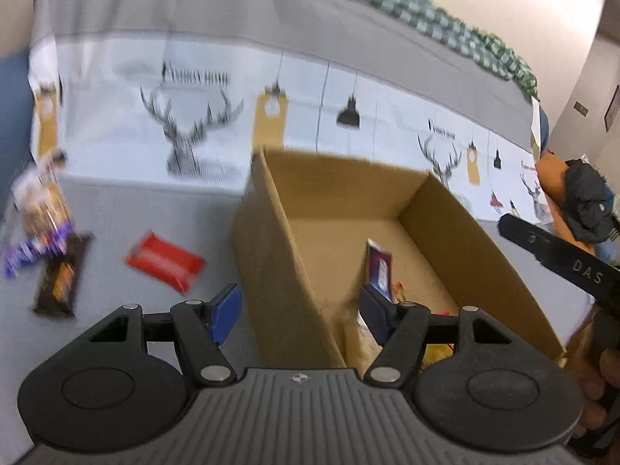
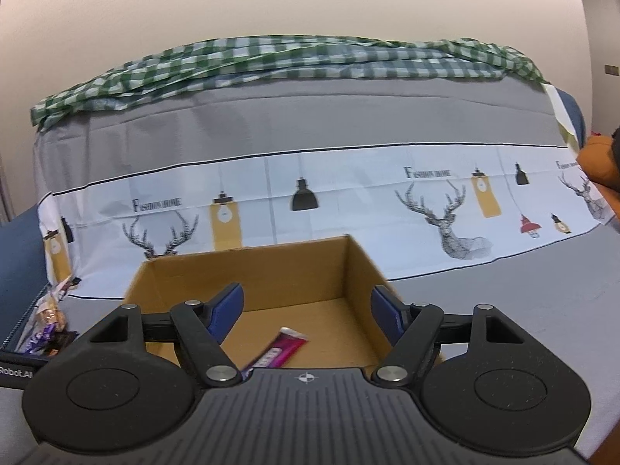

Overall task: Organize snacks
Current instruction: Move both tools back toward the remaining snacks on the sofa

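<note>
Right wrist — one cardboard box (image 2: 294, 271), one purple bar (image 2: 281, 350) inside

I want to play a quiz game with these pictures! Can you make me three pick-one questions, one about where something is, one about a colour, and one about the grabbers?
1. Where is the purple bar?
A. On the checked cloth
B. Inside the box
C. Between a grabber's fingers

2. What colour is the flat pack lying alone left of the box?
A. Red
B. Green
C. White

3. How is the right gripper?
A. Shut on a snack
B. Shut with nothing in it
C. Open, holding nothing

Answers:
1 B: the bar lies on the cardboard floor inside the box.
2 A: its wrapper is bright red against the grey cover.
3 C: its blue pads stand wide apart with only the box behind them.
</note>
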`<state>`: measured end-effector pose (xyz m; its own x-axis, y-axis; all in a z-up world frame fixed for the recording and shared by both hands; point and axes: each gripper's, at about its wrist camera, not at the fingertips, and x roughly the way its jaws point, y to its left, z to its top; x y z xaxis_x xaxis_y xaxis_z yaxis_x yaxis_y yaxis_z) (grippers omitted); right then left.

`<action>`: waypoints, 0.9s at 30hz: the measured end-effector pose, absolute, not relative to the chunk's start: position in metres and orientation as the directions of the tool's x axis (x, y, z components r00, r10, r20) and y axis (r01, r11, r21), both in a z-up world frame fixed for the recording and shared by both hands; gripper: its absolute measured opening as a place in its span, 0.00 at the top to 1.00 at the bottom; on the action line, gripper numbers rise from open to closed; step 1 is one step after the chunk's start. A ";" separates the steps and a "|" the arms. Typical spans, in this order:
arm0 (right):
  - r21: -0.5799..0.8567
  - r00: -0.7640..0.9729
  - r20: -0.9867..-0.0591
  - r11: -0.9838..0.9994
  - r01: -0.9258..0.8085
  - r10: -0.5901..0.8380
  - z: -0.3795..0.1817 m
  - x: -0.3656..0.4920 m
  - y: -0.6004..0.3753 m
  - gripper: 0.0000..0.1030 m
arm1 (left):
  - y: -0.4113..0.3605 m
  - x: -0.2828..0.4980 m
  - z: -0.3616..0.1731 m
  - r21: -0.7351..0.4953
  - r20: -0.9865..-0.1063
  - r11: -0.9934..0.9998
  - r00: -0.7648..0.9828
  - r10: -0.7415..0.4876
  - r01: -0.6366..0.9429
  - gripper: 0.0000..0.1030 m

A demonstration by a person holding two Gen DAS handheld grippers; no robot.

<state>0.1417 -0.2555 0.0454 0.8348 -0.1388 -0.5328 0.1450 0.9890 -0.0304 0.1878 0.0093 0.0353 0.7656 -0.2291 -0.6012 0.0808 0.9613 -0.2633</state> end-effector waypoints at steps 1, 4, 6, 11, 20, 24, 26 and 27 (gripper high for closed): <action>-0.028 0.837 -0.532 0.990 0.139 -0.132 0.046 0.143 -0.251 0.28 | 0.012 0.186 0.038 -0.264 -0.590 0.961 0.776 -0.225 0.078 0.31; -0.014 0.845 -0.524 0.993 0.120 -0.110 0.047 0.146 -0.233 0.28 | 0.024 0.182 0.042 -0.293 -0.575 0.955 0.787 -0.223 0.056 0.31; -0.005 0.852 -0.514 0.994 0.111 -0.098 0.047 0.148 -0.221 0.28 | 0.033 0.181 0.043 -0.316 -0.573 0.948 0.788 -0.225 0.040 0.31; -0.001 0.862 -0.498 0.994 0.105 -0.091 0.044 0.153 -0.193 0.28 | 0.054 0.177 0.045 -0.379 -0.582 0.924 0.765 -0.275 0.043 0.31; 0.042 0.855 -0.513 0.992 0.115 -0.077 0.039 0.164 -0.158 0.28 | 0.088 0.187 0.068 -0.327 -0.602 0.943 0.755 -0.261 0.066 0.87; 0.069 0.853 -0.522 0.996 0.056 -0.012 0.039 0.165 -0.149 0.29 | 0.124 0.214 0.083 -0.336 -0.583 0.942 0.787 -0.201 -0.009 0.89; 0.078 0.847 -0.532 0.997 0.027 0.019 0.039 0.166 -0.146 0.39 | 0.144 0.225 0.081 -0.360 -0.577 0.932 0.796 -0.184 -0.046 0.89; 0.080 0.844 -0.536 0.997 0.015 0.030 0.038 0.166 -0.145 0.42 | 0.155 0.228 0.075 -0.378 -0.574 0.923 0.799 -0.178 -0.066 0.89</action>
<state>0.1659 -0.1446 0.0384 0.8436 0.0302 -0.5361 0.0150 0.9967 0.0798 0.2283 0.1547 0.0749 0.7991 -0.1779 -0.5743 -0.0663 0.9234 -0.3782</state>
